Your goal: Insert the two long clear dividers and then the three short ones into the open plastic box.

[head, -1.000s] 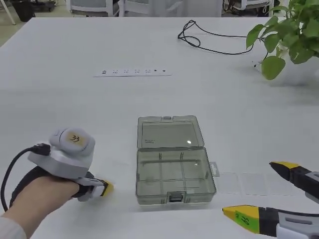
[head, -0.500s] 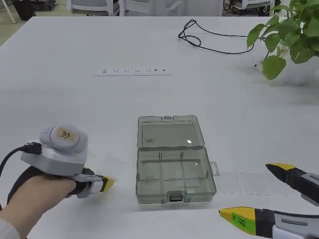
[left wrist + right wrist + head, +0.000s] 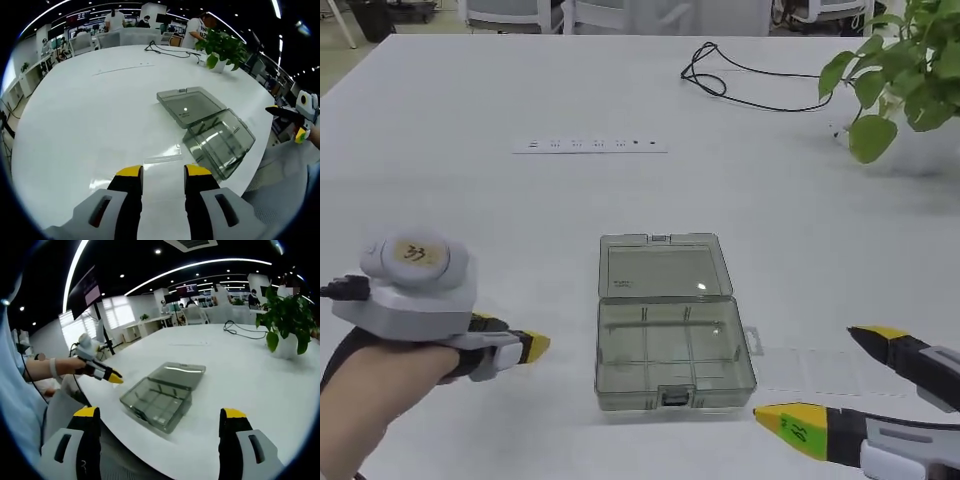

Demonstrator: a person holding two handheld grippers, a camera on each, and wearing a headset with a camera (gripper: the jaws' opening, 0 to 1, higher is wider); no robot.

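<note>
Reading "33", handwritten, on the round sticker sitting atop the left gripper in the head view. Showing two dark digits on the green sticker on the right gripper, too blurred to read. Carrying a small mark on the open plastic box lid, illegible.

The smoky, see-through plastic box is laid open, its lid folded flat behind; clear dividers are spread flat just right of the box; one clear strip is laid off its left side.
</note>
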